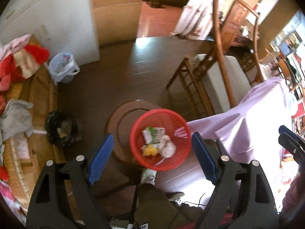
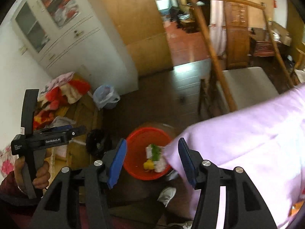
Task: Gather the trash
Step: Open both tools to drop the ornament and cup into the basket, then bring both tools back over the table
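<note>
Both views are fisheye pictures with black corners and straight lines bowed toward the rim. Daylight enters through the far doorway [image 1: 152,9] and lays a bright glare patch on the dark floor [image 1: 144,43]. The lilac cloth [image 2: 257,133] is nearly washed out. Motion blur softens the red basket [image 2: 144,152] and the bamboo chair [image 2: 213,57]; lower areas sit in shadow.

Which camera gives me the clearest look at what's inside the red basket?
The left wrist view: the red basket shows whole, its contents unobstructed. In the right wrist view the lilac cloth covers the basket's right edge.
</note>
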Demonstrator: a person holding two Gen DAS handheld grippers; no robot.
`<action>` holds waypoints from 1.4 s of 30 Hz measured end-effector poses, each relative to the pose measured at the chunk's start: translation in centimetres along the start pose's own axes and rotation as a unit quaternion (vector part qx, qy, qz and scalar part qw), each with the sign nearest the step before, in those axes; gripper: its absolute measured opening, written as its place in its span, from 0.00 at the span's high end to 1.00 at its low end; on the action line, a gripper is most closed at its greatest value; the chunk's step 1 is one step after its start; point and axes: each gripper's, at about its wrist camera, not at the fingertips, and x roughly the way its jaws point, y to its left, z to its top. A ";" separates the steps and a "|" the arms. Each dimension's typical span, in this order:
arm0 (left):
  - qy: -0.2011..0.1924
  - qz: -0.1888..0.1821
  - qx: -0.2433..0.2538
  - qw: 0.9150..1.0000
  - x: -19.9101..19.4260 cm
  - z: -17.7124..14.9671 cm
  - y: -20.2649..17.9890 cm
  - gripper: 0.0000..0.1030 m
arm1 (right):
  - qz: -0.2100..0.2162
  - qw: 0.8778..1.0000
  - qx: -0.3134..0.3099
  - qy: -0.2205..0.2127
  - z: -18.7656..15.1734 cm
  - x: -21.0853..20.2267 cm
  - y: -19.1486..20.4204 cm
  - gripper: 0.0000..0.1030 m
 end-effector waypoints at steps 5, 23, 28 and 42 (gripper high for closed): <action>0.003 -0.036 0.071 0.997 1.5 1.6 -5.7 0.21 | -0.053 0.996 0.064 -0.036 -2.4 -4.0 -4.3 0.46; 0.045 -0.185 0.422 0.886 3.3 -5.0 -36.0 0.20 | -0.249 0.871 0.392 -0.163 -24.4 -20.8 -15.6 0.41; 0.054 -0.214 0.490 0.843 2.8 -9.3 -42.3 0.19 | -0.287 0.817 0.465 -0.183 -31.1 -23.5 -17.1 0.40; 0.069 -0.229 0.550 0.800 3.4 -15.3 -51.9 0.19 | -0.307 0.765 0.527 -0.206 -37.5 -26.3 -20.4 0.39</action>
